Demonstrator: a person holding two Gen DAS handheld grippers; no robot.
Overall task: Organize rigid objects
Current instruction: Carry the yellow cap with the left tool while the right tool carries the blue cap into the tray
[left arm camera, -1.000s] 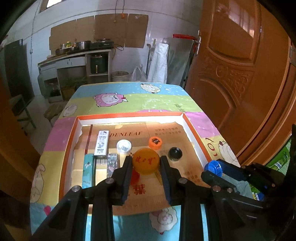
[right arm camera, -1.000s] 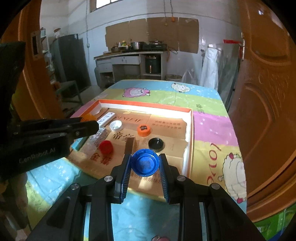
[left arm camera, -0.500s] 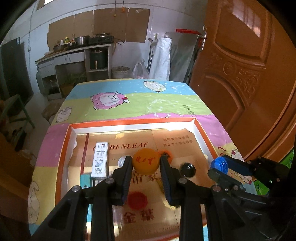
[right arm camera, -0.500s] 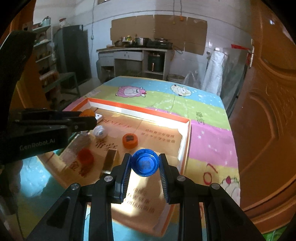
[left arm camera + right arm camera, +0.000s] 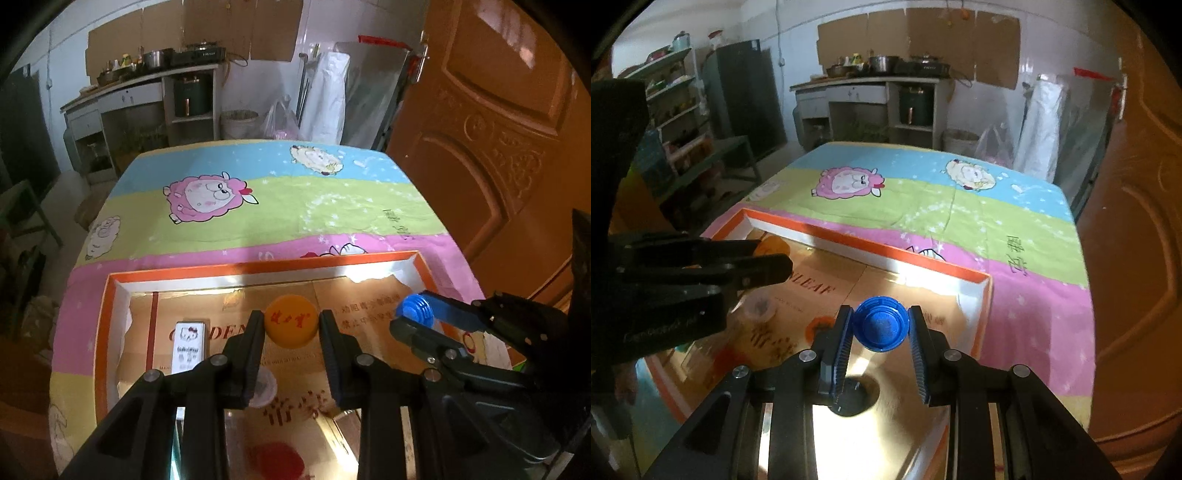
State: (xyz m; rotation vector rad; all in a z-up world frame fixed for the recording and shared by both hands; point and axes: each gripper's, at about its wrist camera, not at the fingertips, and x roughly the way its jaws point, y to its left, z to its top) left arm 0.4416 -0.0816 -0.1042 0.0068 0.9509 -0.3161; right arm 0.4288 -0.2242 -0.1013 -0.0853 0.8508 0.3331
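Note:
My left gripper (image 5: pixel 291 326) is shut on an orange ball (image 5: pixel 291 322) with red writing, held above the far part of the orange-rimmed cardboard box (image 5: pixel 258 268). My right gripper (image 5: pixel 881 330) is shut on a blue bottle cap (image 5: pixel 881 329), held over the box's right side (image 5: pixel 983 310); it also shows in the left wrist view (image 5: pixel 415 311). The left gripper with the ball (image 5: pixel 772 246) shows at the left of the right wrist view. In the box lie a white Hello Kitty box (image 5: pixel 190 345), a clear cap (image 5: pixel 263 387), a red cap (image 5: pixel 275 458), an orange cap (image 5: pixel 818 325) and a black cap (image 5: pixel 849 397).
The box sits on a table with a colourful sheep-print cloth (image 5: pixel 258 206). A brown wooden door (image 5: pixel 498 129) stands close on the right. A kitchen counter (image 5: pixel 140 85) and shelves (image 5: pixel 676 122) are beyond the table's far end.
Both grippers have moved forward over the box toward its far rim, each still holding its object. The box contents now lie lower in both views.

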